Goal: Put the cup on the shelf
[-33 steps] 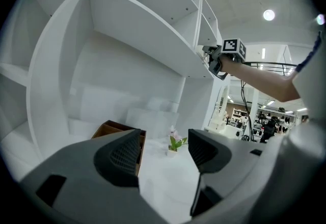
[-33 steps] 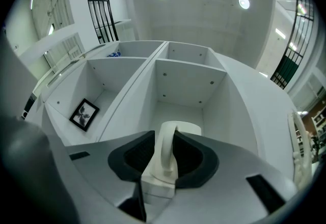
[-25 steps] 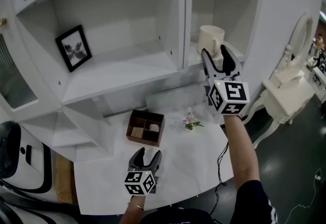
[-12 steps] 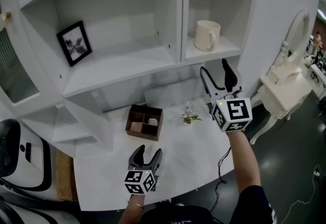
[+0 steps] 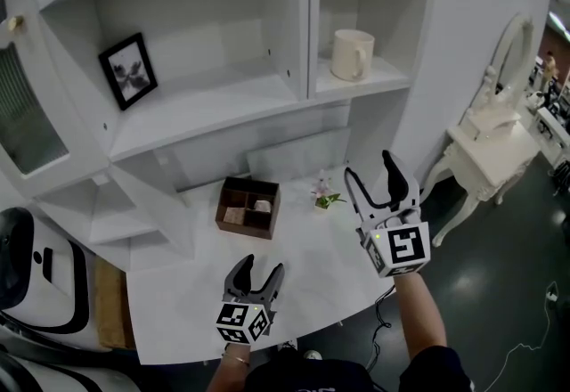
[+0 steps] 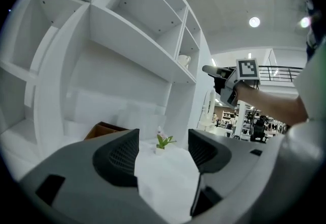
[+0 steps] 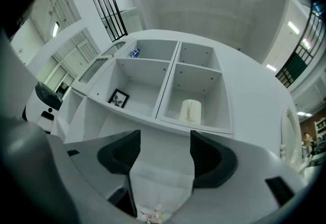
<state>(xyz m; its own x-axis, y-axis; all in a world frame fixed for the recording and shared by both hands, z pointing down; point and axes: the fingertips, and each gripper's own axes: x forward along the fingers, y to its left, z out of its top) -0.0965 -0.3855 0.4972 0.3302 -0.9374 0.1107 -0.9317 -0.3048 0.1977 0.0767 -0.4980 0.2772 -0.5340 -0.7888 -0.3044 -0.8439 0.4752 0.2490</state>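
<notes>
The cream cup point(image 5: 352, 53) stands upright in the right compartment of the white shelf point(image 5: 214, 105), handle towards the front; it also shows in the right gripper view as the cup point(image 7: 191, 111) and, small, as the cup point(image 6: 184, 60) in the left gripper view. My right gripper point(image 5: 381, 182) hangs open and empty over the table's right side, well below and in front of the cup; its jaws have just been opening. My left gripper point(image 5: 255, 272) is open and empty near the table's front edge.
A framed picture point(image 5: 127, 77) leans in the left compartment. A brown divided box point(image 5: 247, 207) and a small flower sprig point(image 5: 323, 194) lie on the white table point(image 5: 294, 274). A white ornate side table point(image 5: 485, 141) stands at the right, a white machine point(image 5: 27, 274) at the left.
My right gripper has drawn back from the cup and sunk from shelf height to over the table, its jaws wider. The cup stays on the shelf. The left gripper has shifted slightly.
</notes>
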